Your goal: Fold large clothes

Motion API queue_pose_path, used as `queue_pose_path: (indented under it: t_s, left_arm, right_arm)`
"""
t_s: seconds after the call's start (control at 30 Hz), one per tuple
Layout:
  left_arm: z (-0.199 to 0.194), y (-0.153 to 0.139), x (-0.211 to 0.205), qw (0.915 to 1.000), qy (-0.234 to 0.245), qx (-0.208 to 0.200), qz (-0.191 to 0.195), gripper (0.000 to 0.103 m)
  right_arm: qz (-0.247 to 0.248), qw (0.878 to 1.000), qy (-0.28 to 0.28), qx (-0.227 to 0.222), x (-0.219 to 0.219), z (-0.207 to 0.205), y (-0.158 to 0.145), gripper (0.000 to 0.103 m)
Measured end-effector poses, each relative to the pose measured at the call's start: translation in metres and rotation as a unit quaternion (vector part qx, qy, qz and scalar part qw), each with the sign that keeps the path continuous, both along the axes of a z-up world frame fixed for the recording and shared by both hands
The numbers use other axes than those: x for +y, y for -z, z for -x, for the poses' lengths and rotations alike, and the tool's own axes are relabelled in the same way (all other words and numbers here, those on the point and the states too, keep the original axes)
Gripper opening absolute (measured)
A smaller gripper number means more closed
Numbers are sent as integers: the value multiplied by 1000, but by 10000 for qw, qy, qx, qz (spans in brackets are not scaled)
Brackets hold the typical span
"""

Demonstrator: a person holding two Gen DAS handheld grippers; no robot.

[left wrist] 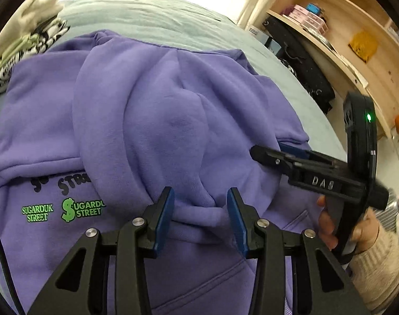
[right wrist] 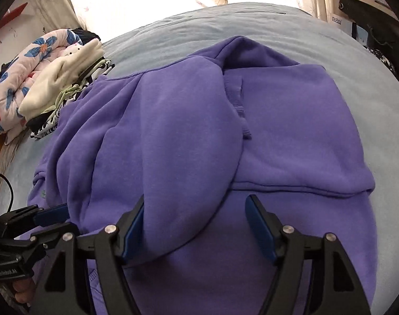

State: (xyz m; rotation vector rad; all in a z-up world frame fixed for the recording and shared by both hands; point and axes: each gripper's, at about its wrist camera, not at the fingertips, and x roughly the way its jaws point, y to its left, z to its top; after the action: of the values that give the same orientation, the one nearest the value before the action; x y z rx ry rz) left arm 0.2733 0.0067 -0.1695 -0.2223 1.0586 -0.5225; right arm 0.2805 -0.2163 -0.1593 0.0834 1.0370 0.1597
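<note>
A purple hoodie (left wrist: 152,120) with green "Sugarduk Street" print lies on the grey-blue bed; it also shows in the right wrist view (right wrist: 291,136). Its sleeves and hood are folded over the body. My left gripper (left wrist: 199,210) is open, its blue pads astride a ridge of purple cloth near the hem. My right gripper (right wrist: 196,225) is open over the folded sleeve end, which lies between the jaws. The right gripper (left wrist: 267,153) also shows in the left wrist view, low over the hoodie's right side. The left gripper's fingers (right wrist: 52,214) show at the left edge of the right wrist view.
A stack of folded clothes (right wrist: 62,89) and a floral quilt (right wrist: 18,78) lie at the bed's left. Wooden shelves (left wrist: 357,39) and a black bag (left wrist: 304,63) stand to the right. Bare bed sheet (left wrist: 157,18) lies beyond the hoodie.
</note>
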Motion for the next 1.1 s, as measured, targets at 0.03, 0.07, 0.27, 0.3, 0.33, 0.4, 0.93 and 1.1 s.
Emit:
queue_pose_path:
  t_s: [0.03,0.07,0.27,0.3,0.33,0.4,0.93,1.1]
  left_arm:
    - [0,2,1,10000,-14,16,41,40]
    - [0,2,2,10000,-21,13,76,40]
    - [7,-5,0,9999,-110,-72,-100,40]
    - [9,-8,-1,9998,-136,-77,-152,40]
    - [12,-11,-1,9996,-164,-84,-199,41]
    - [17,-21,-3,9991,-247,-102,-327,45]
    - [111,-126,18,9874,-1007,-688,-1004,53]
    - [142,-159,21,9790,-1240,-1022,-1256,56]
  right_arm:
    - [98,9999,-14,-42,3,1,-1,72]
    - [128,9999,-17,-57,5,2,-2,72]
    - [-137,9998,131,77,1,2,-5,73]
    - [-156,9997,157,94,1,4,-7,73]
    - [-170,9997,164,103,1,6,-10,73]
    - [-225,9996,142,82,4,12,-18,73]
    - [-549,9918,79,-1156,18,104,-153,73]
    - [-464,9879,80,-1478,18,140,-188,73]
